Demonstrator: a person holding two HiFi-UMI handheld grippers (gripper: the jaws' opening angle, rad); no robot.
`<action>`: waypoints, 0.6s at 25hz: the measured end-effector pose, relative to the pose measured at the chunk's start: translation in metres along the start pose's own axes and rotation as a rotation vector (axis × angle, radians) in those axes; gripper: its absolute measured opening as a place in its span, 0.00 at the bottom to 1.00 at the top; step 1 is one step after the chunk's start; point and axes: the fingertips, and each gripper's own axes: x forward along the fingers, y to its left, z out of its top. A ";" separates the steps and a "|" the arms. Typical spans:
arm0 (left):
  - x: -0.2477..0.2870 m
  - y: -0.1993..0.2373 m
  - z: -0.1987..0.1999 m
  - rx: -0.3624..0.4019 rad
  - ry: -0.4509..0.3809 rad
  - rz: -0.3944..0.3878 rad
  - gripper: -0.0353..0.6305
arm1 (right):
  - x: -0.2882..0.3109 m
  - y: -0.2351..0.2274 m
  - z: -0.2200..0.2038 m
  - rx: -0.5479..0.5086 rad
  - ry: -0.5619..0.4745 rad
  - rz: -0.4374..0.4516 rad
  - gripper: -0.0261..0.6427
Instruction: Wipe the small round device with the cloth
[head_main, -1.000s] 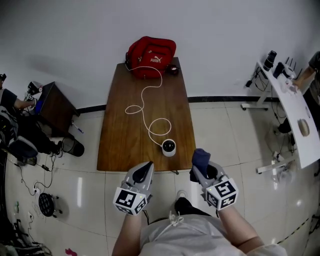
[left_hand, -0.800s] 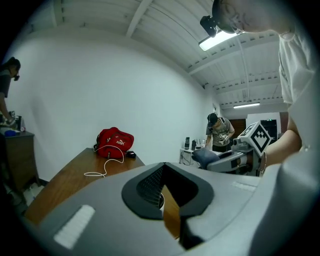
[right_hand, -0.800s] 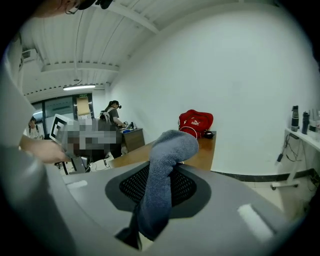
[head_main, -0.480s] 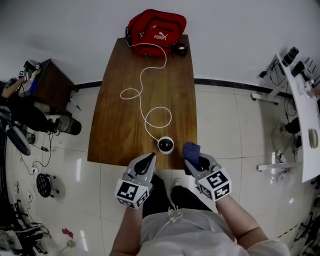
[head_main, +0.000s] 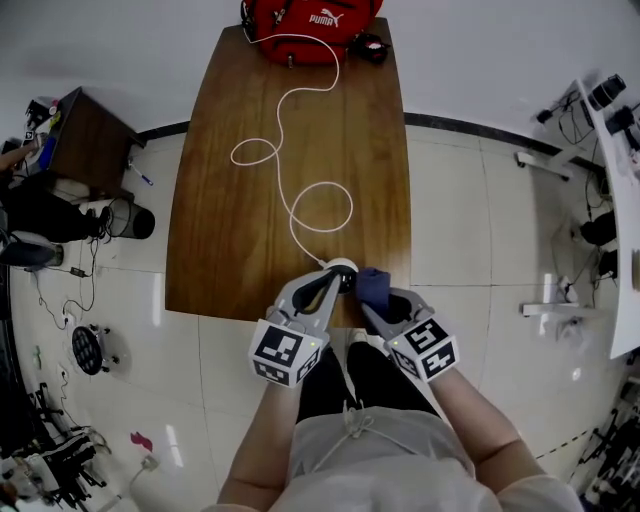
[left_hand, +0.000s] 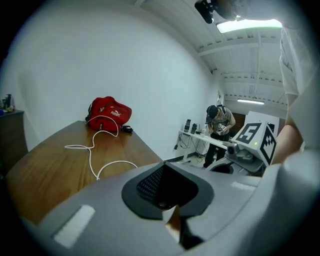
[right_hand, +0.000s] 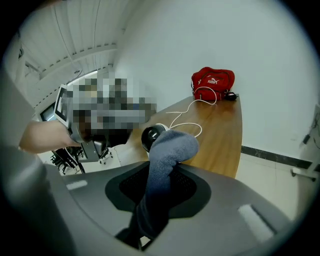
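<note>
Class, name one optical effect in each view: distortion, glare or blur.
Head view: fisheye bows the edges of the table. Left gripper view: the ceiling lamp is blown out white. Right gripper view: dark round vignette; a mosaic patch left of the cloth.

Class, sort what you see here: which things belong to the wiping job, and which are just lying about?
Belong to the job:
- small round device
- blue cloth, clamped in the right gripper
- left gripper, shut and empty

Just lying about:
- red bag at the far end of the wooden table
- white cable, looped across the table
- small dark object beside the bag
</note>
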 end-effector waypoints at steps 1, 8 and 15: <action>0.004 0.000 -0.003 -0.004 0.013 -0.007 0.06 | 0.004 -0.003 -0.003 0.008 0.010 0.003 0.20; 0.011 0.004 -0.004 -0.053 0.009 -0.045 0.06 | 0.029 -0.008 -0.027 0.059 0.109 0.083 0.20; 0.008 0.008 -0.006 -0.103 0.000 -0.095 0.06 | 0.050 -0.010 -0.039 0.156 0.214 0.099 0.20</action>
